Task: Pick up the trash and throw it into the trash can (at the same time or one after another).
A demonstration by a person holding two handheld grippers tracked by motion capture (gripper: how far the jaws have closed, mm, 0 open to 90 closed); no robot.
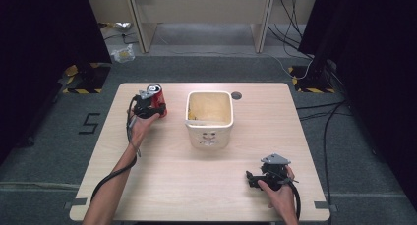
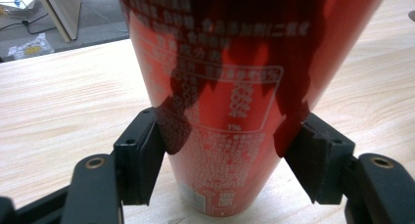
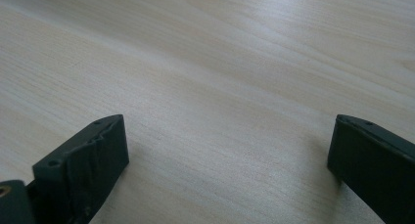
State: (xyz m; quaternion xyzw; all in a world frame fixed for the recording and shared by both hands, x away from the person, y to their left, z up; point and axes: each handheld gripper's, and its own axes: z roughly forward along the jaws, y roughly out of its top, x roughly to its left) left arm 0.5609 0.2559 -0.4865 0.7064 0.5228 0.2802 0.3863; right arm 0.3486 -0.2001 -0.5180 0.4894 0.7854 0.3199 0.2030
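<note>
A red drink can (image 1: 158,98) stands upright on the wooden table (image 1: 196,185), at its far left. My left gripper (image 1: 149,107) holds it low on the body. In the left gripper view both black pads (image 2: 142,155) press against the sides of the can (image 2: 225,87), whose base rests on the wood. My right gripper (image 1: 252,178) sits near the table's front right, held by a hand. In the right gripper view its jaws (image 3: 227,160) stand wide apart over bare wood, with nothing between them.
A cream square bin (image 1: 209,136) stands open-topped at the middle of the table, just right of the can. A small round hole (image 1: 236,95) sits in the tabletop behind it. Cables and desk legs lie on the floor beyond the far edge.
</note>
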